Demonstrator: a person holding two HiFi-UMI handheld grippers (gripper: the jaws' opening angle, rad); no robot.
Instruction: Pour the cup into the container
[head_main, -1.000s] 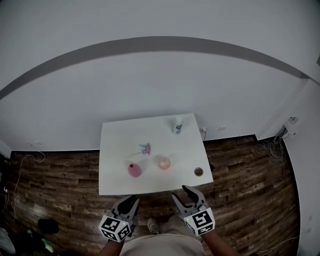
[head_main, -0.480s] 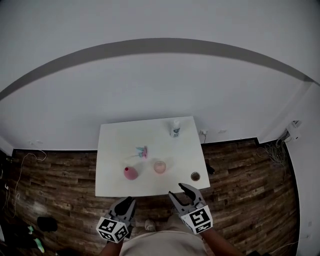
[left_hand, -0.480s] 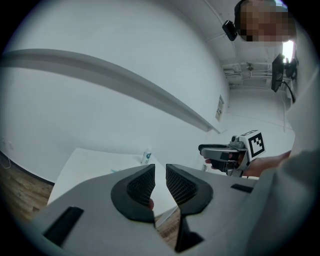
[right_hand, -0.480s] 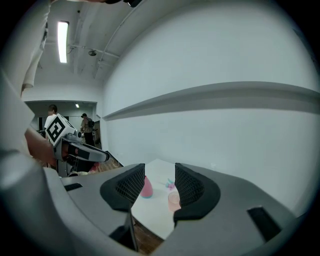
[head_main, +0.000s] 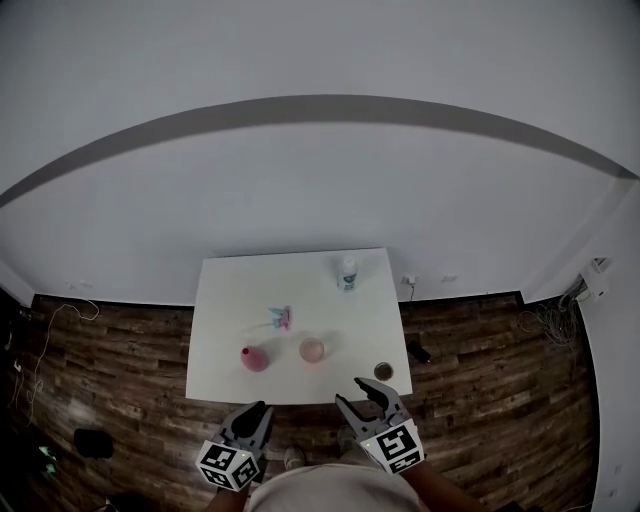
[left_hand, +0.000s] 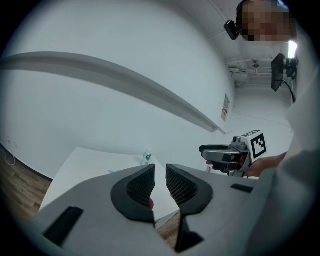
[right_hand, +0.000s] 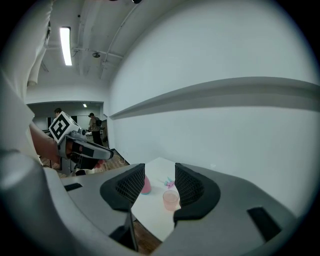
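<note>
Both hand-held grippers hang short of the table's near edge, over the wooden floor (head_main: 120, 380), and neither carries anything. The left hand-held gripper (head_main: 255, 410) has its jaws only a narrow slit apart, with nothing in the gap. The right hand-held gripper (head_main: 350, 390) has its jaws somewhat wider and also empty; its own view looks between them at the cup, well beyond the pads.

The white table (head_main: 225, 290) stands with its far edge against a pale wall. A small bottle (head_main: 347, 272) with a blue label stands at the far edge, toward the far right corner. A pink cone-shaped vessel (head_main: 254, 358) sits near the near edge, left of centre. Just right of it, apart, is the translucent pink cup (head_main: 312, 349), upright and near the near edge. A small round dark dish (head_main: 383, 371) lies by the near right corner. A little pink-and-teal item (head_main: 281, 318), too small to name, lies around the middle.

Nothing is grasped, so this looks like the approach. The next move calls for spreading the right jaws enough to take the cup's wall and bringing them level around it. Whether the cone-shaped vessel or the dish is the container, I cannot tell.
</note>
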